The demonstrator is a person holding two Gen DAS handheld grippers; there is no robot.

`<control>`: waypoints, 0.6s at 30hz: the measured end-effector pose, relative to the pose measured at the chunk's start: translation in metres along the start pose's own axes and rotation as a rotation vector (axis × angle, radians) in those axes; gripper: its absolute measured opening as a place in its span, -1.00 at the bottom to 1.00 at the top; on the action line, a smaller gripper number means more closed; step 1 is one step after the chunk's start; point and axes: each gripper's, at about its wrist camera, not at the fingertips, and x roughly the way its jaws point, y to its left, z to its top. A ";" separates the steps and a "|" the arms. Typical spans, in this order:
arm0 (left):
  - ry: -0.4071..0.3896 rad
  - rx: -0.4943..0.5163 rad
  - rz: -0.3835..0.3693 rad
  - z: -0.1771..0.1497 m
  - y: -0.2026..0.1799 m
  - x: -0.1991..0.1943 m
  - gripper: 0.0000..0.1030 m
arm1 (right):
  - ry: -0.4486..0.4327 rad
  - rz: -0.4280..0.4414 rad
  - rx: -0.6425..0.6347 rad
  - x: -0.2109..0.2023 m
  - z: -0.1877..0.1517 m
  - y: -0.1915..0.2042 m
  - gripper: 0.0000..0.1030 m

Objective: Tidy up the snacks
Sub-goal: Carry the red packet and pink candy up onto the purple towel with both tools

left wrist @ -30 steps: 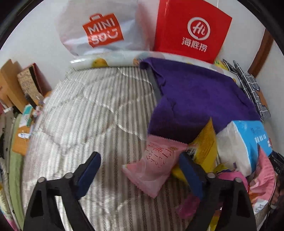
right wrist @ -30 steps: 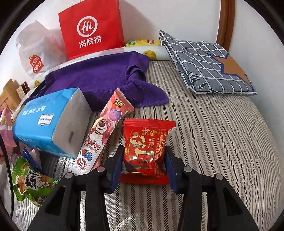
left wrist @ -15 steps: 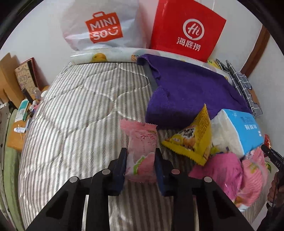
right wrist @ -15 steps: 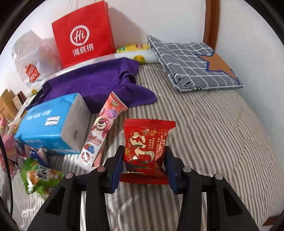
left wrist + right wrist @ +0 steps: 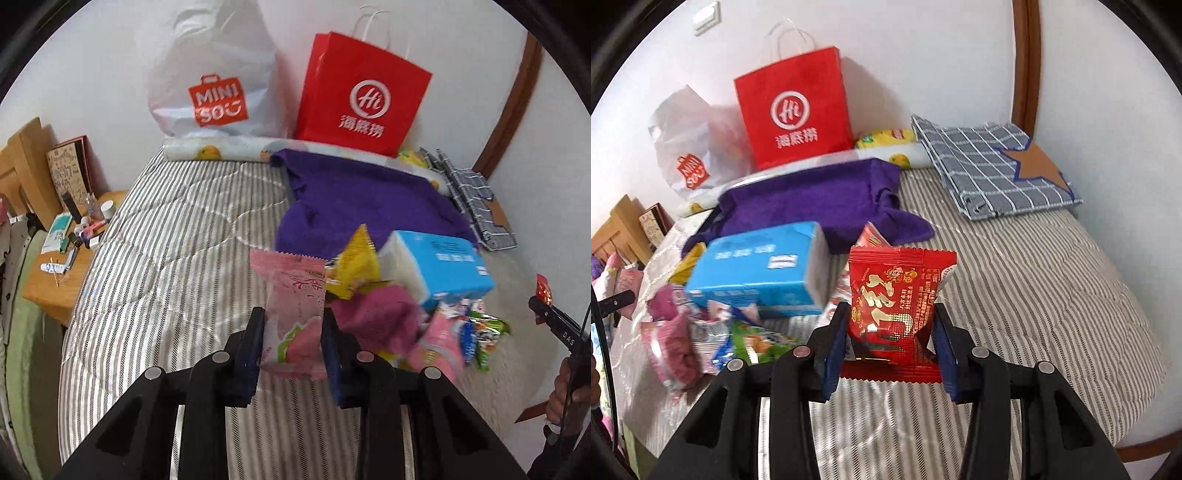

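Pink pack (image 5: 291, 314): upright, clamped in left gripper (image 5: 291, 343) jaws, above striped bed (image 5: 166, 258).
Red pack (image 5: 897, 310): clamped in right gripper (image 5: 890, 347) jaws.
Snack pile (image 5: 424, 314): beside pink pack, right.
Open room: bare bed left; right bed edge near wall.

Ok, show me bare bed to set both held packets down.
Left gripper, holding the pink packet: bare stripes toward the nightstand. Right gripper, holding the red packet: bare stripes below the checked cloth. Crowded around the tissue pack.
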 end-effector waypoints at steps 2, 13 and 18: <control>-0.011 0.007 -0.013 -0.001 -0.008 -0.008 -0.46 | -0.014 0.019 -0.002 -0.009 0.003 0.004 -0.16; -0.028 0.045 -0.105 0.009 -0.061 -0.026 -0.46 | -0.057 0.048 -0.050 -0.034 0.025 0.032 -0.16; -0.034 0.094 -0.136 0.022 -0.087 -0.022 -0.46 | -0.081 0.057 -0.059 -0.039 0.043 0.041 -0.16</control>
